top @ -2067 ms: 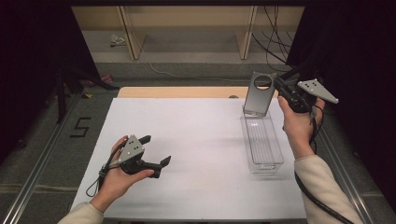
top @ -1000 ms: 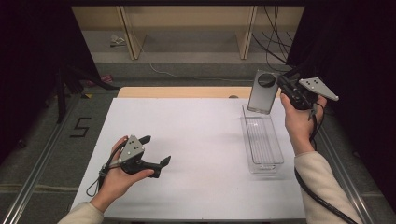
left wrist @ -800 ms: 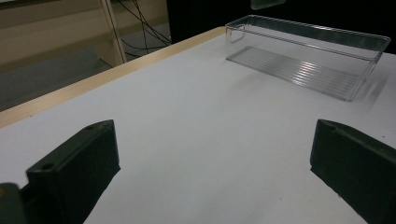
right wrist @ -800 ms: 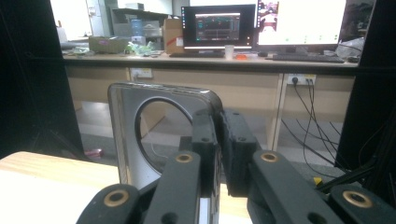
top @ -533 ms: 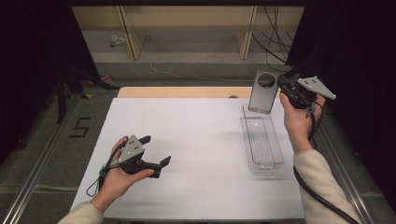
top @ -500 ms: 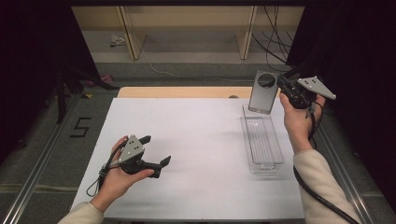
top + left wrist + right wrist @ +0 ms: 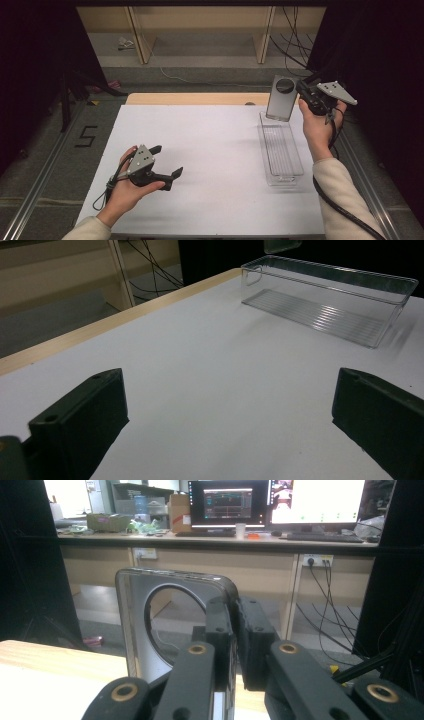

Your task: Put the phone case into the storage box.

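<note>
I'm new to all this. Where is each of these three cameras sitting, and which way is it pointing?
High view: above the person's side, looking forward and down at the white table; both forearms, left tongs and right tongs show.
Left gripper view: rides the left tongs, looking low across the table at the clear tray; jaws apart.
Right gripper view: rides the right tongs, facing desks and monitors, jaws shut on the grey case.
Shared: high and left gripper views both show the tray.

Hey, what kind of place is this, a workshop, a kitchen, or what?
Most likely a lab set up for recording. A white table stands ringed by black curtains, monitors with charts glow on a bench behind, and a person works with handheld grippers, the right gripper among them.
</note>
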The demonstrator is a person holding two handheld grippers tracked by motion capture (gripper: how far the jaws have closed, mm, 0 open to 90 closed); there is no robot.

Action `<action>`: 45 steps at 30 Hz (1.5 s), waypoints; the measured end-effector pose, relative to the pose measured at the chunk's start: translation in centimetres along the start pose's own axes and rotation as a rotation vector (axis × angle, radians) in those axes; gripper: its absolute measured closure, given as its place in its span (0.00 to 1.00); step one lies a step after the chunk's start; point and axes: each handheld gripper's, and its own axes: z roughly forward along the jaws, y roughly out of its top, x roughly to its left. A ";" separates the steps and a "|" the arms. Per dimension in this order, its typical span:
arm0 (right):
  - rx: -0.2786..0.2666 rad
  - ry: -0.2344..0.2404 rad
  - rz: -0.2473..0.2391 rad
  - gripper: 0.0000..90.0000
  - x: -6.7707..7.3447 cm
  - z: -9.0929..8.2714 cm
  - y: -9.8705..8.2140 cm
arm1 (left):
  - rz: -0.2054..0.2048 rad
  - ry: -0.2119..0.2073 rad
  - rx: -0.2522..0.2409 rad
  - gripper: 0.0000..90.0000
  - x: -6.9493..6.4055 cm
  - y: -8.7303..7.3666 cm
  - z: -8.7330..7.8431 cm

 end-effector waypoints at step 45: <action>0.010 -0.015 -0.014 0.95 -0.2 1.7 -0.4 | 0.002 -0.001 -0.002 0.01 0.0 0.0 0.0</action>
